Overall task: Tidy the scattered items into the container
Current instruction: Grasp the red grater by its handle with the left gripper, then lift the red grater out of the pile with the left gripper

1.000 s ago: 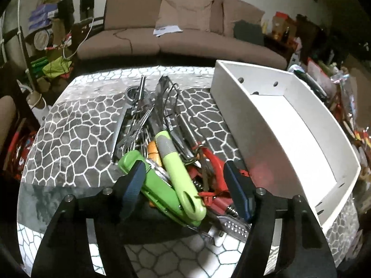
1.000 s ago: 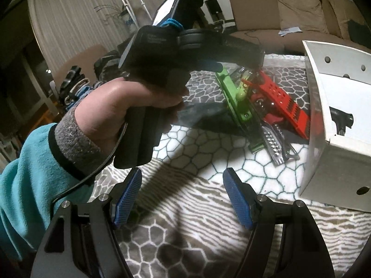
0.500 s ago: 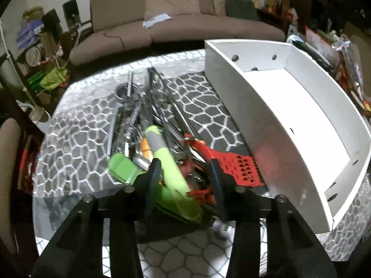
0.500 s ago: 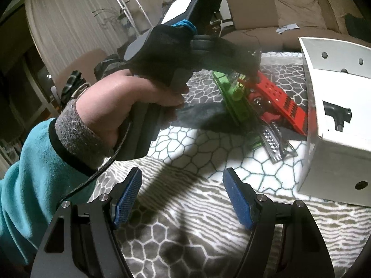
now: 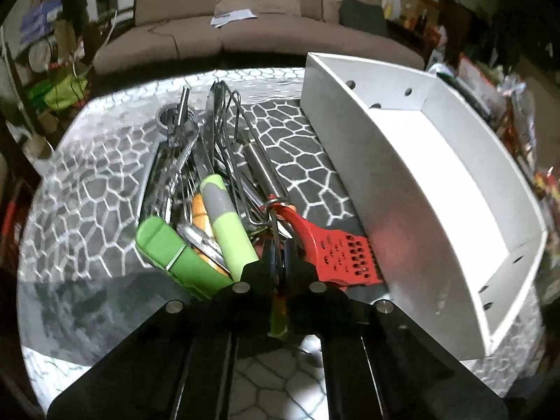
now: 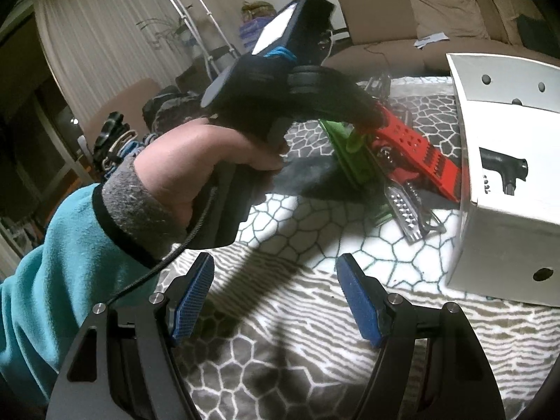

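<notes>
1. Between the closed jaws of the left gripper [image 5: 280, 262] we see the near end of the light-green handle [image 5: 227, 224]. The pads appear to pinch it, though the contact itself is hidden.
2. Ahead of that gripper, the handle's long axis runs away and slightly left, through the pile of utensils [image 5: 196, 161]. It lies roughly parallel to the near wall of the white container [image 5: 350, 161].
3. To the right of the left gripper, just beyond the red grater [image 5: 344, 255], stands the container. We judge the coming move to be a lift and a carry rightward over that wall.
4. Well behind, the right gripper [image 6: 276, 297] hangs open and empty over the tablecloth [image 6: 315, 367], so the left hand [image 6: 182, 171] is nearer.
</notes>
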The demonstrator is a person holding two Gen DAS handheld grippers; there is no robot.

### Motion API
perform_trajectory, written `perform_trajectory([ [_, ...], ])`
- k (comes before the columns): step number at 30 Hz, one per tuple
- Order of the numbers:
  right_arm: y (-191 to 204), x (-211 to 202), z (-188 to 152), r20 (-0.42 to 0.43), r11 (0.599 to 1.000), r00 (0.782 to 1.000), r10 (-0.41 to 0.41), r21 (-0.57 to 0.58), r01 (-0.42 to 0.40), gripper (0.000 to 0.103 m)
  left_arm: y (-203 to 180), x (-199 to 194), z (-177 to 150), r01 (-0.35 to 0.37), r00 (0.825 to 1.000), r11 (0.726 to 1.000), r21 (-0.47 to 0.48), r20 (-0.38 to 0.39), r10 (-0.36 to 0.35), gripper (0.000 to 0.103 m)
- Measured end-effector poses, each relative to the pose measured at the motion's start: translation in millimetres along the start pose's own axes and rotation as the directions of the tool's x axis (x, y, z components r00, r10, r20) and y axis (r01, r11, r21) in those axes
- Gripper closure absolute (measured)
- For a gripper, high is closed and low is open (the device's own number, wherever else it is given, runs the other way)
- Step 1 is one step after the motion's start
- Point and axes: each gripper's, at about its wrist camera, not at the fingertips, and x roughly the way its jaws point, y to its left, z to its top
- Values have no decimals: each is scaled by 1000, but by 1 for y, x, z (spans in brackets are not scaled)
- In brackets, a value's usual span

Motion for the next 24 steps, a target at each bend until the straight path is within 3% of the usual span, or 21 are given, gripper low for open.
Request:
perform_trajectory([
  [3, 1, 0, 1, 5, 1000, 1000, 0, -2, 0, 28, 11, -9, -7, 109, 994, 991, -75, -2, -109, 99],
  [7, 2, -1, 1, 8, 1000, 1000, -1, -8, 1, 28, 20, -23, -21, 174, 984, 979, -110, -10, -176, 98],
  [12, 2, 1, 0, 4, 1000, 1000, -1, -5, 1, 28, 35, -56, -44, 203, 979, 972, -120, -1, -205, 103],
  [14, 2, 3, -1, -3, 1000, 1000, -4, -6, 4, 28, 39, -59, -52, 174, 984, 979, -109, -12, -176, 103],
  [20, 5, 8, -3, -6, 1000, 1000, 3, 10, -3, 28, 67, -58, -59, 201, 980, 955, -219, 39, -198, 98],
  [21, 7, 8, -4, -6, 1000, 1000, 8, 8, -8, 28, 67, -60, -55, 209, 978, 951, -228, 62, -200, 89],
  [22, 7, 9, -4, -7, 1000, 1000, 4, 5, -4, 28, 65, -60, -52, 212, 977, 950, -228, 79, -199, 71],
  [24, 6, 11, -4, -11, 1000, 1000, 0, 4, 0, 28, 61, -61, -45, 209, 976, 952, -222, 113, -188, 49],
])
